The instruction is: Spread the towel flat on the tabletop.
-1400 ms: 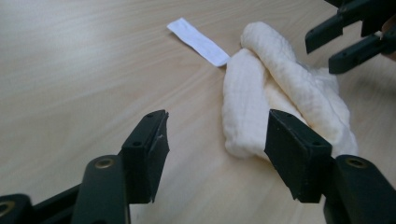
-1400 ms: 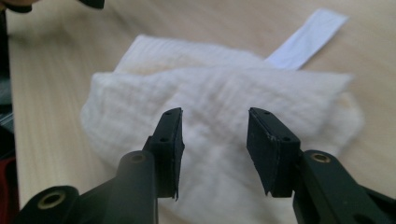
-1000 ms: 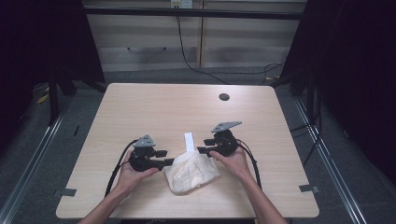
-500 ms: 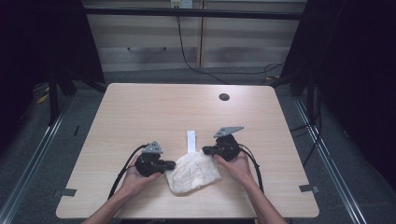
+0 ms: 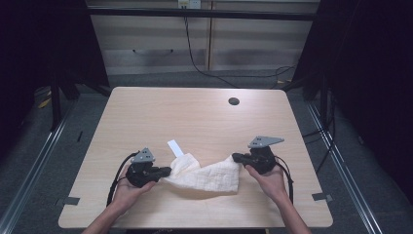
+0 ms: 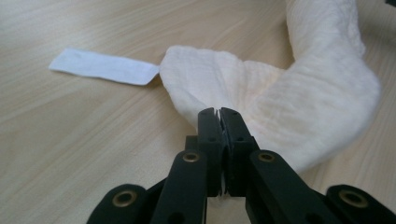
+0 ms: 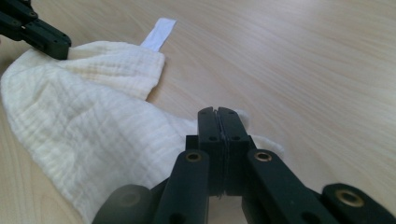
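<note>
Both grippers moved apart since the earlier frame, stretching the cloth from a bunched heap into a band

Left gripper clamps the cloth's left end, right gripper its right end; both jaw pairs just closed on fabric. Hands low over the table, jaws pointing inward. Cloth cream, crinkled gauze weave, sagging mid-span; white strip lies flat just beside it

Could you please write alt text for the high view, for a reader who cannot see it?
Two hand-held grippers, left gripper and right gripper, pinch opposite ends of a cream cloth on a wooden table. A white strip lies just beyond it.
</note>
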